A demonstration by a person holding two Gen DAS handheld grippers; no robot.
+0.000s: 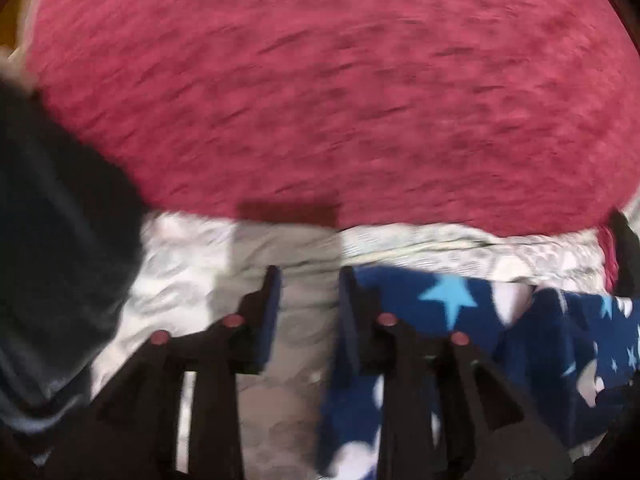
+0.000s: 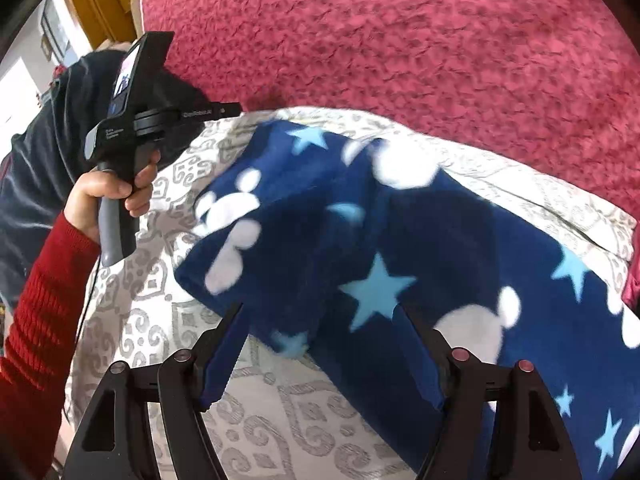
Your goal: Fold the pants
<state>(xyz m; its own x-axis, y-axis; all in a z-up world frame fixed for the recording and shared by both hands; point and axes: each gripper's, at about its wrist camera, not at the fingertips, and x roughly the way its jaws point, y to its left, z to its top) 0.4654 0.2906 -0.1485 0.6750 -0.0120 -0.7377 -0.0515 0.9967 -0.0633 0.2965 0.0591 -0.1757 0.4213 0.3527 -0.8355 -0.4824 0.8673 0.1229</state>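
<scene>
The pants (image 2: 460,248) are dark blue fleece with light blue stars and white blobs. They lie on a white sheet with grey ornaments (image 2: 168,320), one end folded back towards the left. My right gripper (image 2: 320,316) is open, its jaws wide apart just above the folded end, holding nothing. My left gripper (image 1: 308,280) is open and empty over the white sheet (image 1: 192,272), with the pants (image 1: 480,320) just right of its right finger. In the right wrist view the left gripper's handle (image 2: 132,128) is held by a hand at the left.
A red textured blanket (image 2: 400,40) covers the bed beyond the sheet and fills the top of the left wrist view (image 1: 320,80). A dark garment (image 1: 52,240) lies at the left, also seen in the right wrist view (image 2: 48,132). A red-sleeved arm (image 2: 36,320) is at lower left.
</scene>
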